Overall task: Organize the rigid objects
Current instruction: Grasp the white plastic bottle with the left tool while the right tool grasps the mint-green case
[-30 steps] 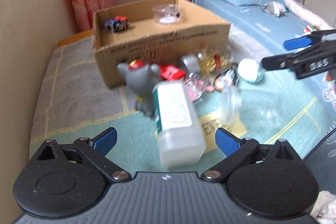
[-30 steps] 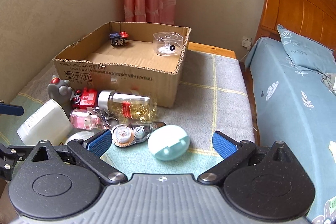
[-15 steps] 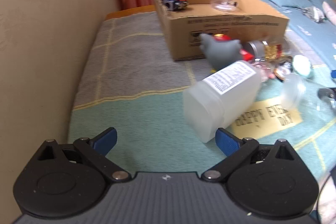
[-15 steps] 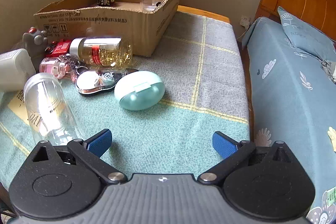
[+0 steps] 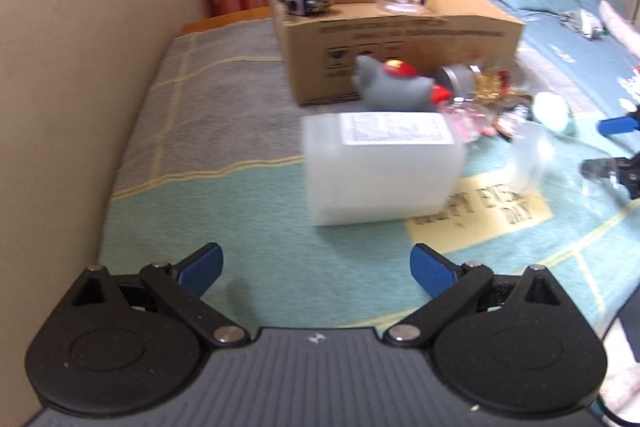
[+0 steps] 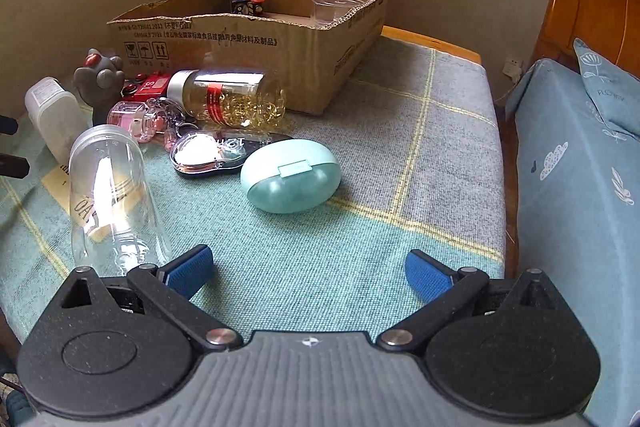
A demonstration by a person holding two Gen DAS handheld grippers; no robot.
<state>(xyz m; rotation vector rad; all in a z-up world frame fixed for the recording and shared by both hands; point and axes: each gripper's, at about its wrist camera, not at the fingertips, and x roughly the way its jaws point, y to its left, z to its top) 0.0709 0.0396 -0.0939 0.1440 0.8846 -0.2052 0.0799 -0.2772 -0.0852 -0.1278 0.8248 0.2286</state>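
Left wrist view: the left gripper (image 5: 316, 269) hovers with jaws spread wide and empty above the blanket (image 5: 224, 211). Ahead lies a white plastic bottle (image 5: 382, 167) on its side, a grey toy figure (image 5: 394, 89) just behind it, then the cardboard box (image 5: 394, 67) toward the blanket's far edge.

Right wrist view: the right gripper (image 6: 308, 275) also stands wide apart, holding nothing. A clear tumbler (image 6: 112, 199) lies beside its left finger; the teal oval case (image 6: 291, 175) rests mid-blanket, beside a capsule jar (image 6: 232, 97)
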